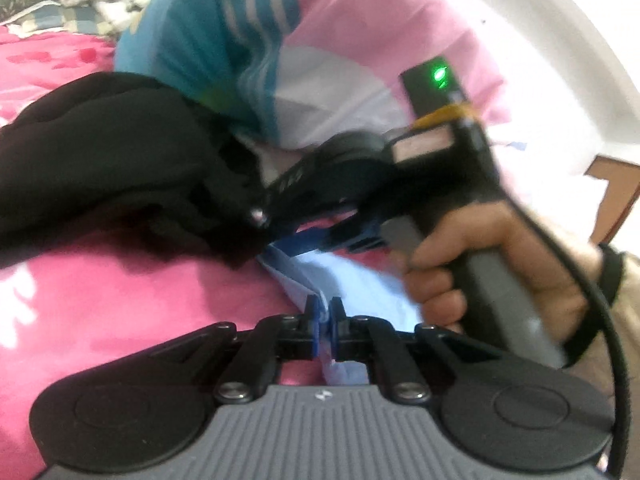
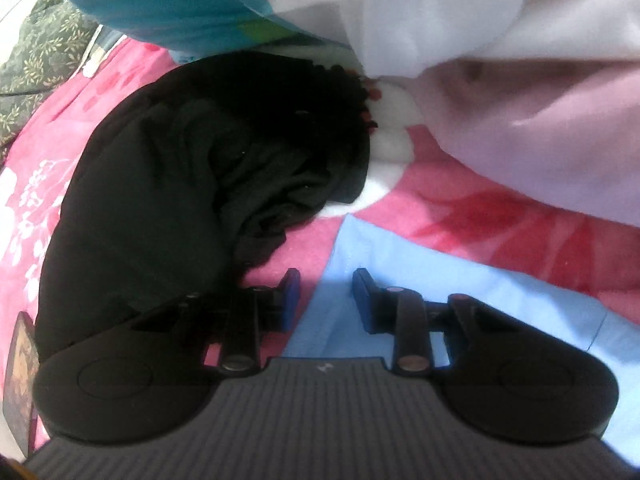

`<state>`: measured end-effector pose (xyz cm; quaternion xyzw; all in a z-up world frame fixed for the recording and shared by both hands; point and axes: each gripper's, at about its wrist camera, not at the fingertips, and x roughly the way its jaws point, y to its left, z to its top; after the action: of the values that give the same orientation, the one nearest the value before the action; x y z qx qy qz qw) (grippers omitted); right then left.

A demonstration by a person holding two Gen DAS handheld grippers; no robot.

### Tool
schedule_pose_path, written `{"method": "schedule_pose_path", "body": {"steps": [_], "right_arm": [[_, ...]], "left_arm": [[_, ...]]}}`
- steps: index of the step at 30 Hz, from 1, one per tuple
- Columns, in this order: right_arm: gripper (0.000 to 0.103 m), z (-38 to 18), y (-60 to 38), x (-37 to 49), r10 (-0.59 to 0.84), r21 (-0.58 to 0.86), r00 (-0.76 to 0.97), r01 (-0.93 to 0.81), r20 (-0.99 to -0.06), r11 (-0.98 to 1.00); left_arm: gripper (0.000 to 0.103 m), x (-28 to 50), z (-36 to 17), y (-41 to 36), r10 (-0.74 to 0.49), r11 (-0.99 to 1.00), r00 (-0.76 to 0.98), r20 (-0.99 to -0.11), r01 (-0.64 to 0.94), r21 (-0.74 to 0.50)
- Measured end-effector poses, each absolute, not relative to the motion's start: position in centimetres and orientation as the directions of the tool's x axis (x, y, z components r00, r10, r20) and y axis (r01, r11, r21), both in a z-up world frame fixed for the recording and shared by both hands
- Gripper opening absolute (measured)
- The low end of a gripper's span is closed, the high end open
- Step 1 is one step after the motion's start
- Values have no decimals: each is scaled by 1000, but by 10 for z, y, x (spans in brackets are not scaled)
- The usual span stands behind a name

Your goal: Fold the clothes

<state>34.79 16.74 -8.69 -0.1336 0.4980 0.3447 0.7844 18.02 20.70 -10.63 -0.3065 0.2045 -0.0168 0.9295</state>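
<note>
The left tongs (image 1: 325,314) are clamped on an edge of the light blue garment (image 1: 360,280), which lies on the pink floral bedspread (image 1: 120,300). At two o'clock from them, a hand (image 1: 492,264) holds the right tongs (image 2: 326,296); their jaws stand apart over the blue cloth's edge, seemingly not pressing it, though the view is blurred. A crumpled black garment (image 2: 180,200) sits at ten o'clock, just beside the blue one.
</note>
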Motion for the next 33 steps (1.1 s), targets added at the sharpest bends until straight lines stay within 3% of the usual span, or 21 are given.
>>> {"method": "schedule_pose_path", "body": {"steps": [3,10,14,21,26,33], "right_arm": [[4,-86,159,350,427,150,277,-663,-861,734],[3,-48,100,344,562,279,336,-611,-756,740],[3,-19,47,334,618,331,432,-571,-657,751],[3,-4,-43,305,601,385,607,-461,-521,800],[3,-26,-102,284,556,469,691,-342,-461,814],[3,-71,-141,276,495,539,727,-204,-476,817]], "left_arm": [[5,178,-101,201,-184,818,931,-314,-32,-575],[5,173,-86,187,-309,808,939,-152,174,-563],[6,172,-77,166,-398,807,911,-107,292,-513],[6,173,-79,135,-548,774,826,-131,441,-455],[6,178,-82,114,-612,756,769,-185,500,-423],[6,181,-93,91,-632,764,722,-280,521,-381]]}}
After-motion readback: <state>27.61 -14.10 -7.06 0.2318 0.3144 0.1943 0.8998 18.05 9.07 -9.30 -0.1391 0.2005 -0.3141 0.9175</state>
